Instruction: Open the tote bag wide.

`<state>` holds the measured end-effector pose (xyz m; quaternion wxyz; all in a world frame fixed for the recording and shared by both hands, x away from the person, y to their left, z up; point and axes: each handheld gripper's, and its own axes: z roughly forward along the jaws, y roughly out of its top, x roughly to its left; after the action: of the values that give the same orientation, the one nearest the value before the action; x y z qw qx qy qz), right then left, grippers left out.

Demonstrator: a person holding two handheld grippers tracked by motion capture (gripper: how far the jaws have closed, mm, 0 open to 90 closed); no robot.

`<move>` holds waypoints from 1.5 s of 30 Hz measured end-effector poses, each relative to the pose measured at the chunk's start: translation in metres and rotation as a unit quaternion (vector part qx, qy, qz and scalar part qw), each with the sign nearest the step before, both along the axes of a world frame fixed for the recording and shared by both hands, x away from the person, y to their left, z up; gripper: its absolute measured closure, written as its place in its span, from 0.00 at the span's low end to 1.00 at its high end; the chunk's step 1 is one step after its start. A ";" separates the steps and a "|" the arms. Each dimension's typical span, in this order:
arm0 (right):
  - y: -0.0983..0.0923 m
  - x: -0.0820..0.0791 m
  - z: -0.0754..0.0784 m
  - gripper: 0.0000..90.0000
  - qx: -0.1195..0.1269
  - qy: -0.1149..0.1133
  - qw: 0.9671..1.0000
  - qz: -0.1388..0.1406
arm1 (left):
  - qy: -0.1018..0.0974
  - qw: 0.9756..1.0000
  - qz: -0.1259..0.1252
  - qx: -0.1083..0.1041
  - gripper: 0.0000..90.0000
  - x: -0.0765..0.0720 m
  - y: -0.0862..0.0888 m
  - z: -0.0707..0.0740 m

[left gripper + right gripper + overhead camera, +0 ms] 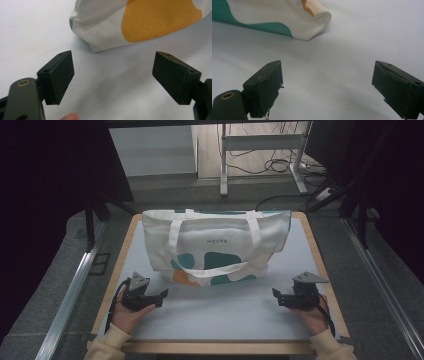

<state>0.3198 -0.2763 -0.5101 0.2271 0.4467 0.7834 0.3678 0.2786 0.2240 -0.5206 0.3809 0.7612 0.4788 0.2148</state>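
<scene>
Left gripper (161,297): low over the table (225,315), resting in the person's left hand (125,316). Jaws spread wide, nothing between them. In the left gripper view the gap (113,75) frames bare white surface; just ahead of the jaws, apart from them, sits the bottom corner of the tote bag (140,25), white cloth with an orange patch.

Tote bag (215,247): lies ahead of and between the two tools, near the far half of the table. Cream canvas, teal and orange shapes low on the face, small dark lettering in the middle. One handle (210,269) loops down across the front panel. The mouth seems to point away from the person, though from the high view I cannot tell whether it gapes or lies flat.

Right gripper (276,296): held in the right hand (312,317), also low over the table, jaws pointing inward. Jaws wide apart and empty. In the right gripper view the opening (327,87) shows bare surface, with the bag's other bottom corner (312,22) ahead and off to the left, teal band along its edge, not touched.

Progress, as I judge it: nothing begun on the bag. Both tools look poised at either bottom corner; approach, grasp and any handling remain.
</scene>
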 end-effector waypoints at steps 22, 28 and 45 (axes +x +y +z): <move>-0.001 0.002 -0.003 0.12 0.016 0.016 1.000 0.004 | 0.010 1.000 -0.004 -0.004 0.23 -0.001 0.005 0.002; -0.002 0.001 0.002 0.12 0.024 0.006 1.000 0.014 | 0.010 1.000 -0.013 -0.008 0.24 -0.002 0.003 0.005; 0.011 0.003 0.027 0.20 0.051 -0.023 0.997 0.049 | -0.011 0.999 -0.017 -0.038 0.26 -0.003 0.005 0.035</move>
<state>0.3227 -0.2649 -0.4829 0.2037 0.4098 0.7795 0.4278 0.2752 0.2291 -0.4857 0.4180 0.7522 0.4692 0.1982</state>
